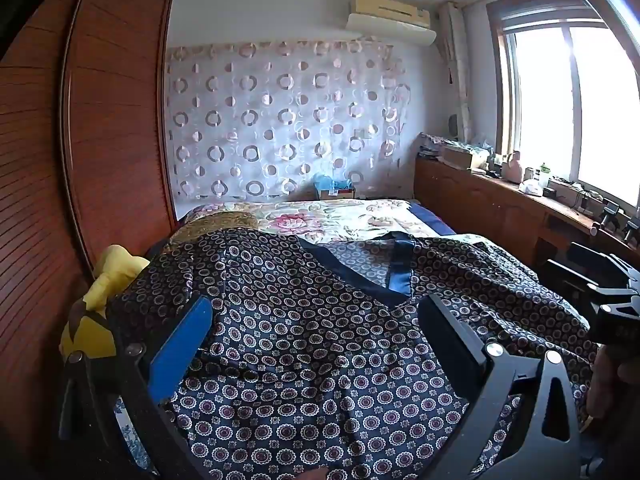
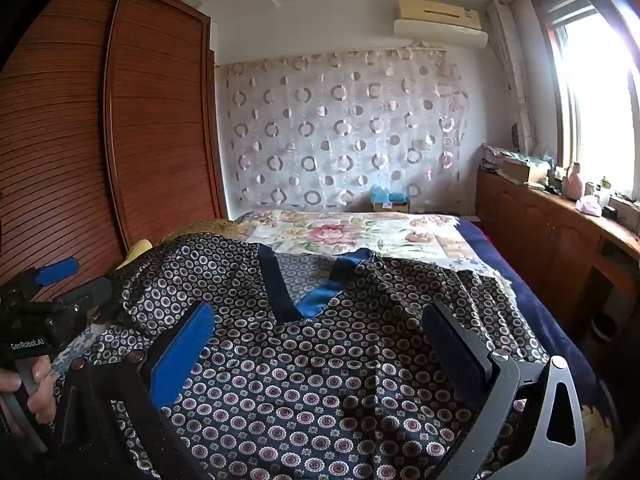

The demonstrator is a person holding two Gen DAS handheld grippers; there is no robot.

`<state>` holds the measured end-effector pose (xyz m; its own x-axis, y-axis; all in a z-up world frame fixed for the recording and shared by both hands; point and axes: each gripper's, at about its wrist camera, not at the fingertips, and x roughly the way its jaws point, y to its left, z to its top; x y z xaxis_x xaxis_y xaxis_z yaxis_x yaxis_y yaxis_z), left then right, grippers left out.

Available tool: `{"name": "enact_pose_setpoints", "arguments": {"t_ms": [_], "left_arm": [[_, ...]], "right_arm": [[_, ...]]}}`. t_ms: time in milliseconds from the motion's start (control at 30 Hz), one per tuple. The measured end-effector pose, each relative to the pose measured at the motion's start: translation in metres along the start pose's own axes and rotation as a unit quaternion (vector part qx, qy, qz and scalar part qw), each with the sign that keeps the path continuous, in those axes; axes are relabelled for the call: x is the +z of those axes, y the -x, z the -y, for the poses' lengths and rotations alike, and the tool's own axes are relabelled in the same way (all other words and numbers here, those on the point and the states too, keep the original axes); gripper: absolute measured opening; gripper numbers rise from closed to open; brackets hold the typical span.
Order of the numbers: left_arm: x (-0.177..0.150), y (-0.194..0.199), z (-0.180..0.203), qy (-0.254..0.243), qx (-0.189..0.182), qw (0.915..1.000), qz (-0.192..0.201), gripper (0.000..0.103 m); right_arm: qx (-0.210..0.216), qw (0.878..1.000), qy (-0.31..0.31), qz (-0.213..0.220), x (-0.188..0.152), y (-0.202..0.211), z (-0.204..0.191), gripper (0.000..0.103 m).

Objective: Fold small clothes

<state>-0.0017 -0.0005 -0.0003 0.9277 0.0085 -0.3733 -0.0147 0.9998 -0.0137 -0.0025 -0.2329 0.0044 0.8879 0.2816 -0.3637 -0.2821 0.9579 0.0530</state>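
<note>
The patterned garment (image 1: 320,320), a dark, silky top printed with small rings and trimmed in blue at a V neckline (image 1: 400,276), lay spread on the bed (image 1: 360,216) over a floral bedspread (image 2: 340,232), filling the near half of both wrist views. Its neckline sat toward twelve o'clock, so it pointed away from the person, toward the curtained wall; its long axis appeared to run from six to twelve, with what looked like sleeves reaching out toward nine and three. The hem lay out of view below the frames.

The left tongs (image 1: 316,320) hovered over the body of the garment with jaws spread wide and nothing between them. The right tongs (image 2: 316,328) did the same, wide and empty, just beside the left ones; a hand (image 2: 28,384) gripping the left tool showed at eight o'clock in the right wrist view.

Folding did not seem to have begun. The cloth looked slippery and already lay in soft ridges, so a pinch might catch only the top layer, or slide off, leaving a crooked fold. A yellow item (image 1: 104,292) lay at the nine o'clock edge, touching or tucked under the sleeve there; a grab on that side could drag it along. The soft bedspread beneath could also bunch up into the jaws with the fabric.
</note>
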Motion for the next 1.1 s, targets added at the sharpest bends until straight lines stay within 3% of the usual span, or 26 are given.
{"name": "enact_pose_setpoints", "arguments": {"t_ms": [1100], "left_arm": [[-0.0007, -0.0031, 0.0002, -0.002, -0.001, 1.0000, -0.009, 0.103]], "right_arm": [[0.001, 1.000, -0.003, -0.005, -0.0015, 0.0003, 0.0009, 0.103]]}}
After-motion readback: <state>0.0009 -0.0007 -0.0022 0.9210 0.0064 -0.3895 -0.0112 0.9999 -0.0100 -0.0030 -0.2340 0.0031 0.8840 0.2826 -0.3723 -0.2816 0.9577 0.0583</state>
